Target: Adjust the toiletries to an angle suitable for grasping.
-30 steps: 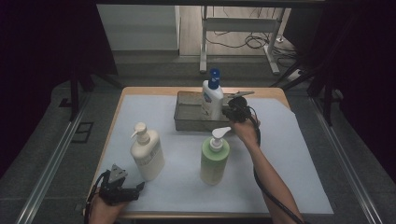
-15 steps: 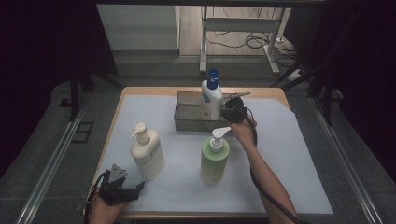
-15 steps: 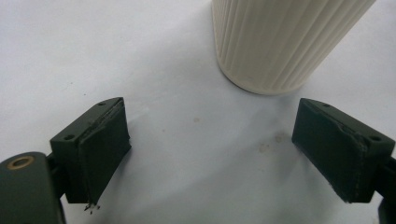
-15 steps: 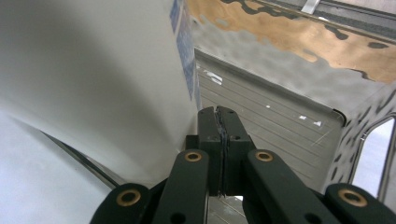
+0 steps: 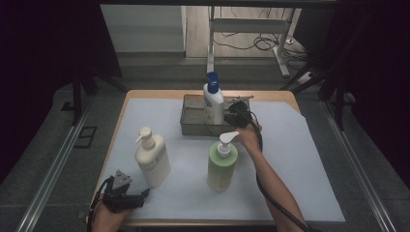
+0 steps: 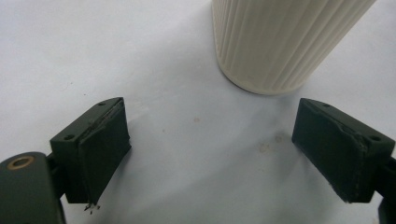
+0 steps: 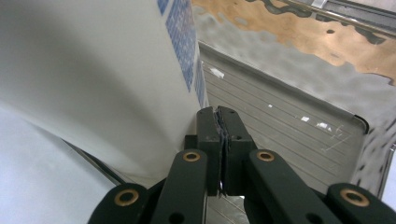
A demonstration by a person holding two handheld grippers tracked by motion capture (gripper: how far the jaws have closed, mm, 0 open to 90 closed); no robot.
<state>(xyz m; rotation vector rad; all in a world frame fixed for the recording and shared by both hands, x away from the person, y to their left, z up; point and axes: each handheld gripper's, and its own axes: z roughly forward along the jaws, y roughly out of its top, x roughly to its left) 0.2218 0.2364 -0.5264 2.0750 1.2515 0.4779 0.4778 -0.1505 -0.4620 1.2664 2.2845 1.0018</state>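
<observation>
My right gripper [image 7: 219,122] is squeezed shut on nothing, pressing beside the white bottle [image 5: 213,102] standing in the metal tray [image 5: 193,126] (to nudge it, I think). My left gripper [image 6: 210,144] waits open.

Green pump bottle [image 5: 222,163] — on white sheet [image 5: 300,159].
</observation>
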